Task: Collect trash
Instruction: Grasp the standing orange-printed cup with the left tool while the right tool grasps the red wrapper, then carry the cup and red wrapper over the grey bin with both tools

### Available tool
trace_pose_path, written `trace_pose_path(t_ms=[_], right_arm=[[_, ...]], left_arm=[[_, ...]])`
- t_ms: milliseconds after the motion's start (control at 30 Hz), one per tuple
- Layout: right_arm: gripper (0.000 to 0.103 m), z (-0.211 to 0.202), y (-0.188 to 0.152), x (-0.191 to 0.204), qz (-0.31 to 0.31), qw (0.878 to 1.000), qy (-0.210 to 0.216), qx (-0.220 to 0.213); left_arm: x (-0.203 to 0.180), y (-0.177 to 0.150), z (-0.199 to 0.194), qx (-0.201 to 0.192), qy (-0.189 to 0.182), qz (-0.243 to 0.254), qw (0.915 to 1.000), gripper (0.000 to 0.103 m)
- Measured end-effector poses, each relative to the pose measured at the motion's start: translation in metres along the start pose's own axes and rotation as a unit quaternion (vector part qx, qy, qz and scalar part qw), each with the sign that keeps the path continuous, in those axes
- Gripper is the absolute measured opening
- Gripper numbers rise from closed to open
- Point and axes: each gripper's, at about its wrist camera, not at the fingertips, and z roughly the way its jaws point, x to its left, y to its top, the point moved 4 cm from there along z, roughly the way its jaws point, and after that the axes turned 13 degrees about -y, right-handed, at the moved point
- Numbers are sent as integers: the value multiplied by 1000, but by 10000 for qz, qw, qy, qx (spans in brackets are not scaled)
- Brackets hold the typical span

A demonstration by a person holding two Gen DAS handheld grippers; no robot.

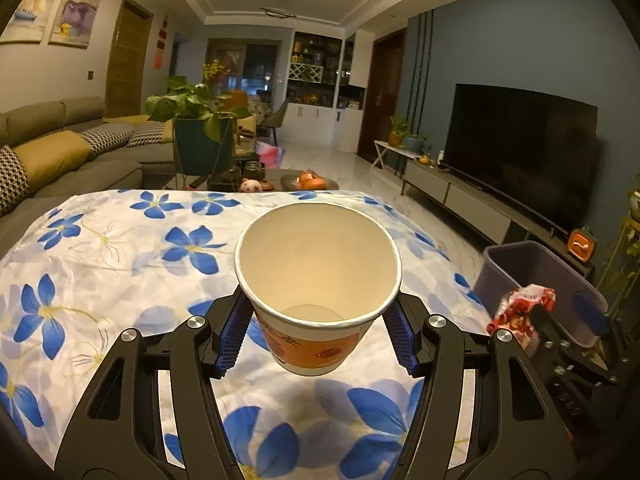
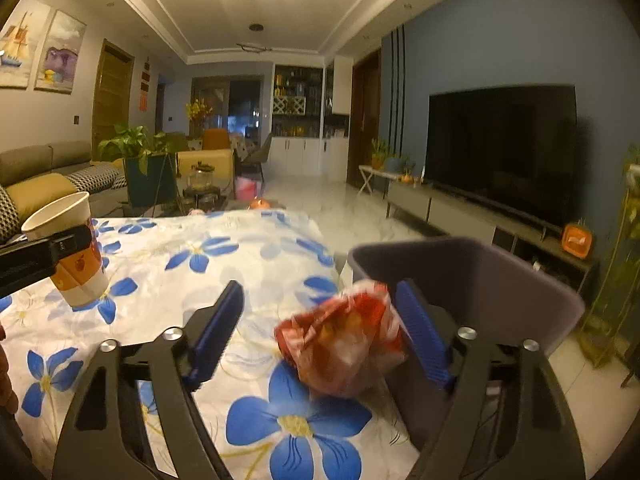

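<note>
Left gripper (image 1: pixel 318 336) clamped on a paper cup (image 1: pixel 318 276), blue pads (image 1: pixel 236 334) pressed against both sides just under the rim. Cup upright, mouth open toward the camera, white inside, orange band with print lower down, held clear above the cloth (image 1: pixel 120 264) with its shadow below. In the right wrist view, same cup (image 2: pixel 76 248) seen at far left, gripped by a black finger across its side, bottom raised off the cloth (image 2: pixel 224 248).

Right gripper (image 2: pixel 322 336) spread wide, pads (image 2: pixel 420 332) well apart. Red and white wrapper (image 2: pixel 344 340) between them, blurred, lying close against the right pad and clear of the left one; cannot tell whether resting on anything or falling. Wrapper over the table's right edge, just in front of the grey bin (image 2: pixel 480 276). From the left wrist, wrapper (image 1: pixel 522 312) at the right, by the near rim of the bin (image 1: pixel 536 264), with the other gripper's black frame just beneath.

Bin on the floor beside the table, right of it. White cloth with blue flowers covering the table top. Behind: sofa (image 1: pixel 60 148) at left, potted plant (image 1: pixel 192 104), TV (image 1: pixel 520 148) on the blue wall at right
</note>
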Motion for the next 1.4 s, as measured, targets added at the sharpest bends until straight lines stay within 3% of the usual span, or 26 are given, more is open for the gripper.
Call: trace_pose_path(t_ms=[133,200,267,367,533,667,767,933,1167,1400], right_arm=[[73,17,-11,5,-22,9998,-19,200],[66,25,-15,5,5,9993,-50,372],[44,34,-21,2,51,9983,-86,580],[29,35,-24,-3,114,9980,-64,613],[19,28,-23,-8,93,9986,-36,518],[17,12,-11,-17,229,9992,8,317],[17,-7,8,-28,308,9995,-47,-73],[17,-24,33,-60,310,9955,-675,-589],[17,-12,43,-108,472,9893,-1259,-569],[18,7,37,-138,669,9870,-1408,-388]], left_arm=[[-5,-2,1,26,-18,30,10000,60],[-8,-3,1,30,-8,70,10000,60],[-11,-3,1,30,-13,106,9999,60],[-15,-3,5,48,-53,146,9999,60],[-25,-3,8,24,-201,209,9996,60],[-39,2,10,-38,-363,360,9987,60],[-52,9,14,-77,-534,434,9976,60],[-100,30,26,-248,-1075,795,9907,60],[-169,35,60,-141,-2069,965,9735,60],[-200,29,93,-18,-2513,1052,9622,60]])
